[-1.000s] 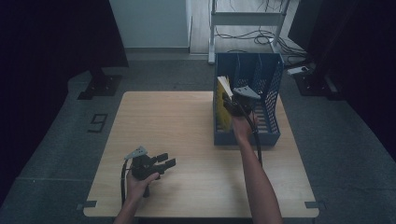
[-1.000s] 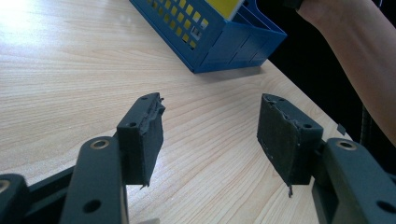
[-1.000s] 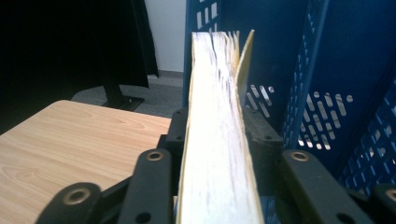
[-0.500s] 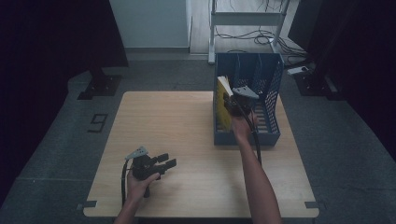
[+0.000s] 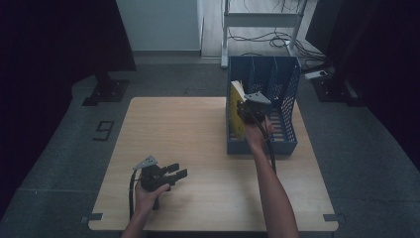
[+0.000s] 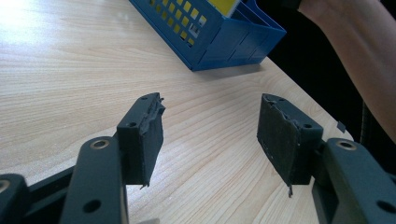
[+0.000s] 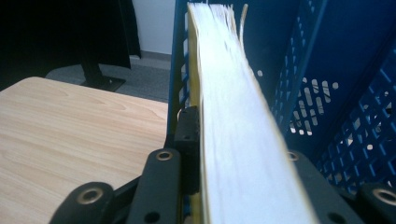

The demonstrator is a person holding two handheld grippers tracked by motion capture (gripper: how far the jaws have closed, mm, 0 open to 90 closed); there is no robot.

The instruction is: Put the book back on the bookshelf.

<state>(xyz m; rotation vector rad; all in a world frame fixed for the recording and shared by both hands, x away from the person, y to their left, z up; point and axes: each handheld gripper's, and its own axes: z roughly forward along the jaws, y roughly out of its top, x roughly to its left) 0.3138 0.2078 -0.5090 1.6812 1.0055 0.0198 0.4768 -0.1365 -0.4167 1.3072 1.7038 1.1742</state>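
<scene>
Pale wood table (image 5: 198, 134), one. At its 7 o'clock your left gripper (image 5: 174, 173) rests with jaws spread, nothing between them. At 2 o'clock stands one blue slotted file rack (image 5: 287, 144); its far compartments are hard to count. One yellow-covered book (image 5: 235, 106) stands in the rack's left slot, lower half hidden. Your right gripper (image 7: 243, 154) is clamped on the book's page edge, its jaws having just closed in.

A thick yellow-covered book (image 5: 236, 110) stood upright on edge in the blue rack's (image 5: 285, 144) leftmost slot, white pages showing
</scene>
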